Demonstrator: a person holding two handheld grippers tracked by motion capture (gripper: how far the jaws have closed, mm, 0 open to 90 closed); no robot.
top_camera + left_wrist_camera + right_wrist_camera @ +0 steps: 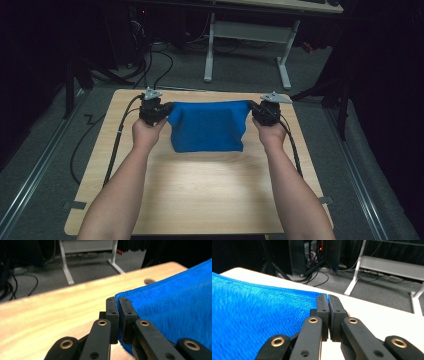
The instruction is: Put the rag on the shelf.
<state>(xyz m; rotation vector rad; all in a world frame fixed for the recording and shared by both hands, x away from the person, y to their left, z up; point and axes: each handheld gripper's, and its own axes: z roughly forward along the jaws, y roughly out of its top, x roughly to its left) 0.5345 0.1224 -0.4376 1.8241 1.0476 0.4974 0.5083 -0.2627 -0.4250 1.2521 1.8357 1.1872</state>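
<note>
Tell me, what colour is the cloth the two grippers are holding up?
The cloth is bright blue, plain all over. The high view shows it best.

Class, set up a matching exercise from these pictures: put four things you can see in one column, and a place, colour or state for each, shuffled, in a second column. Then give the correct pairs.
Column 1
1. cloth
2. left gripper
3. right gripper
4. table

Column 2
A. light wood, bearing the cloth's lower edge
B. blue, stretched between two grippers
C. shut on the cloth's right corner in the high view
D. shut on the cloth's left corner in the high view

Pairs: 1-B, 2-D, 3-C, 4-A
</note>
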